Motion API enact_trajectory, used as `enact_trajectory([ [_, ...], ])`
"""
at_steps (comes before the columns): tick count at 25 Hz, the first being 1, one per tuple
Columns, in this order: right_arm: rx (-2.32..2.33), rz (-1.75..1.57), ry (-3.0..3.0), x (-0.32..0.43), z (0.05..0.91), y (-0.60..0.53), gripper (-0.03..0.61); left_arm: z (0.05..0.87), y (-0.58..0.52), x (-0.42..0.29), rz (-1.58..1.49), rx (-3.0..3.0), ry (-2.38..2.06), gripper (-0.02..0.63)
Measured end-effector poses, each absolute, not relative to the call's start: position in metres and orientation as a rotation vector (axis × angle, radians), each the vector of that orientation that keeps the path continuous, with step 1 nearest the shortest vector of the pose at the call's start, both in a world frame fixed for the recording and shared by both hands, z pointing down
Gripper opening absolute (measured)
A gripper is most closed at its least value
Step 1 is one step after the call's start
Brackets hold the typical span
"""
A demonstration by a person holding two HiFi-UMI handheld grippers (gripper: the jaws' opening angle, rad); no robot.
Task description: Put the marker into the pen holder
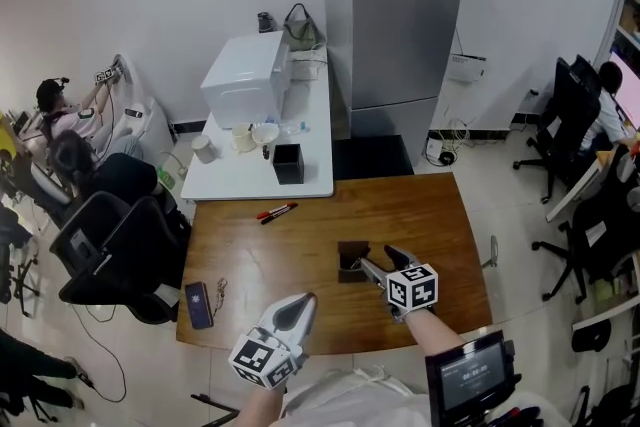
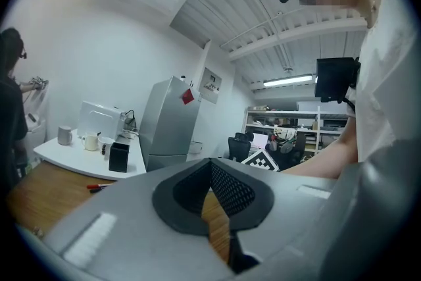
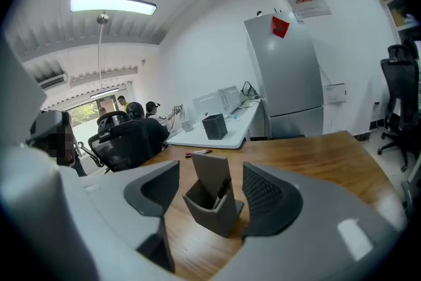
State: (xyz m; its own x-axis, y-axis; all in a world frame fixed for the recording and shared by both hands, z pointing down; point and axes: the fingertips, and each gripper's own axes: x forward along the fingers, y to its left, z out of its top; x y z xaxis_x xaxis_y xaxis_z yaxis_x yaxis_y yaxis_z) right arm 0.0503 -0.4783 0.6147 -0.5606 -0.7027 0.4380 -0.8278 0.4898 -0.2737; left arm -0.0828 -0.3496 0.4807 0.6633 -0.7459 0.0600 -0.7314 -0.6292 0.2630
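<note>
Over at the left, near edge of the wooden desk (image 1: pixel 440 225), a dark phone (image 1: pixel 198 304) lies flat. Just right of it comes the left tool (image 1: pixel 300 307), hovering over the near edge. Its own view shows the two pads pressed together at the tips with nothing between them, only a sliver of wood showing below.

Further back and a touch left of centre, two loose markers (image 1: pixel 276 212), one red and one dark, lie side by side on the bare wood, in no container at all. Beyond them, on the white desk (image 1: pixel 310 185) against the wall, stands a black square box (image 1: pixel 288 163), open at the top. What is inside it I cannot make out. Cups (image 1: pixel 243 137) sit to its left.

Now to the middle, and here is the pen holder (image 1: pixel 350 262), a grey angular pot with a tall back panel, upright on the wooden desk, nearer the near edge than the far one. In the right gripper view there is a dark marker (image 3: pixel 222 191) in it, leaning against the right side with its top poking above the rim.

The right tool (image 1: pixel 383 261) is at the holder, and its jaws stand wide apart with the holder between them, one pad on either side. I cannot tell whether either pad touches the holder's walls. That tool is gripping nothing.
</note>
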Motion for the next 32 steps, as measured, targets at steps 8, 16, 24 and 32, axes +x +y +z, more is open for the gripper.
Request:
enact_trajectory([
  [8,1.303,0.603,-2.521,0.072,0.593,-0.437,0.276,0.474,-0.313,-0.06,-0.066,2.629,-1.203,0.015],
  [16,1.268,0.487,-2.547,0.092,0.599,-0.367,0.108,0.501,-0.257,-0.035,-0.026,2.592,-1.225,0.015],
  [24,1.341,0.356,-2.535,0.108,0.577,-0.296,0.002,0.496,-0.196,-0.027,-0.06,2.618,-1.189,0.015],
  [32,1.335,0.084,-2.585,0.071,0.542,-0.163,0.002,0.491,-0.092,-0.049,-0.065,2.671,-1.159,0.015],
])
